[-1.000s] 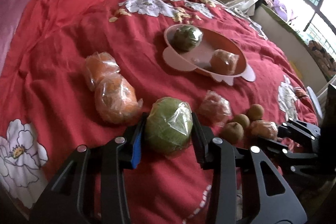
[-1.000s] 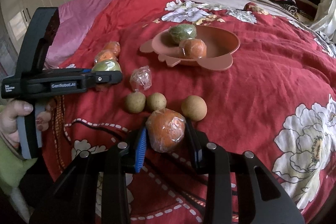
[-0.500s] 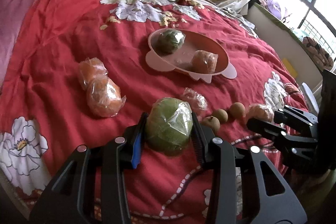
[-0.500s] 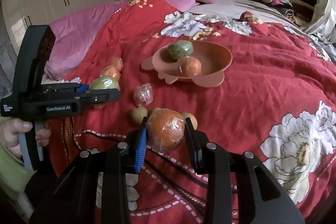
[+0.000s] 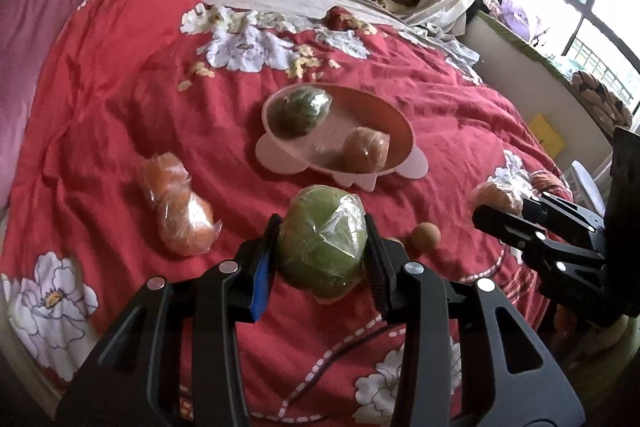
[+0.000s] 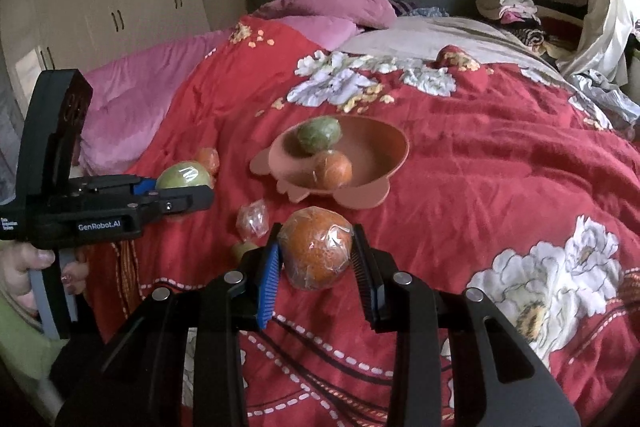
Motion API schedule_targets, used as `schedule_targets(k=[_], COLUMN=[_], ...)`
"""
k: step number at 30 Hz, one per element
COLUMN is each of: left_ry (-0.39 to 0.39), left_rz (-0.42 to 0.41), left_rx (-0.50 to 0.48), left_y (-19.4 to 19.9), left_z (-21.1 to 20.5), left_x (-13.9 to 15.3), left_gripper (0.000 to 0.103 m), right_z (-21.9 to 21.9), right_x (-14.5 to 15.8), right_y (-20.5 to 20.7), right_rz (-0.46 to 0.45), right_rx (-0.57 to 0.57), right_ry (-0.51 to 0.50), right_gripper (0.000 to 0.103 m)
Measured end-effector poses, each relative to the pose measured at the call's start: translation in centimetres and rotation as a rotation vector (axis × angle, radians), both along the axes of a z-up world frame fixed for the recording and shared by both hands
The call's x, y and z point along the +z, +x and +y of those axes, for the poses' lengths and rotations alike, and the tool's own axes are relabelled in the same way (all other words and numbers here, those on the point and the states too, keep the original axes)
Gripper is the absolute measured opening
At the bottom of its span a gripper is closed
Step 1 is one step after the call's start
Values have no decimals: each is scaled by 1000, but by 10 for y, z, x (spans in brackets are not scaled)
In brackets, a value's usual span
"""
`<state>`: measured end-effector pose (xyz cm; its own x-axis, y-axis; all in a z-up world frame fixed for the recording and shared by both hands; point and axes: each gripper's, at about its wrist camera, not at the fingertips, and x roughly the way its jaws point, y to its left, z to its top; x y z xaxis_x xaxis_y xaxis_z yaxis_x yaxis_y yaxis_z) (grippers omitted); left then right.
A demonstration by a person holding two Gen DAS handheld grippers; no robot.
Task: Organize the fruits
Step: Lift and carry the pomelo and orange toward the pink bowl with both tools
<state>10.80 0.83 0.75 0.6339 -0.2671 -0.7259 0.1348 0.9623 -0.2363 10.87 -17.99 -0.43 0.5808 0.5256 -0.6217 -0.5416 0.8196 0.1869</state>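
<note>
My left gripper [image 5: 320, 247] is shut on a green fruit wrapped in clear film [image 5: 322, 241], held above the red bedspread. My right gripper [image 6: 316, 253] is shut on a film-wrapped orange [image 6: 314, 251], also lifted off the bed. Farther back lies a pink bowl [image 5: 396, 131] holding one green wrapped fruit [image 5: 300, 111] and one wrapped orange [image 5: 366, 149]. The same bowl [image 6: 384, 143] shows in the right wrist view. Two wrapped oranges [image 5: 176, 203] lie left of the green fruit. The right gripper with its orange [image 5: 494, 199] appears at the right edge of the left wrist view.
A small brown fruit [image 5: 426, 235] lies on the bedspread between the grippers. A small film-wrapped fruit [image 6: 252, 221] and a brown fruit [image 6: 242, 251] lie left of my right gripper. A hand [image 6: 24, 267] holds the left gripper [image 6: 184, 193]. Pink pillows [image 6: 336, 7] and clothes lie at the headboard.
Both grippers have risen off the bed with their fruits, so the bowl and the loose fruits look farther away. The grips have not changed.
</note>
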Motion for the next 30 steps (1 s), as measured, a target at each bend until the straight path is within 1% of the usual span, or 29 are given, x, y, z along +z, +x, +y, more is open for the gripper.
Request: schedule_targets(k=[11, 21, 30], left_ry=[14, 15, 15], left_rz=[-26, -28, -34], left_rx=[-5, -34, -34], left_y=[9, 25, 41], left_z=[-5, -10, -5], left_x=[14, 13, 16], left_gripper=[31, 31, 31], right_z=[-2, -2, 5], right_x=[12, 19, 26], right_y=[8, 19, 38], right_rz=[-32, -52, -75], right_rx=[-8, -12, -7], right_ry=[9, 10, 13], right_gripper=[32, 32, 32])
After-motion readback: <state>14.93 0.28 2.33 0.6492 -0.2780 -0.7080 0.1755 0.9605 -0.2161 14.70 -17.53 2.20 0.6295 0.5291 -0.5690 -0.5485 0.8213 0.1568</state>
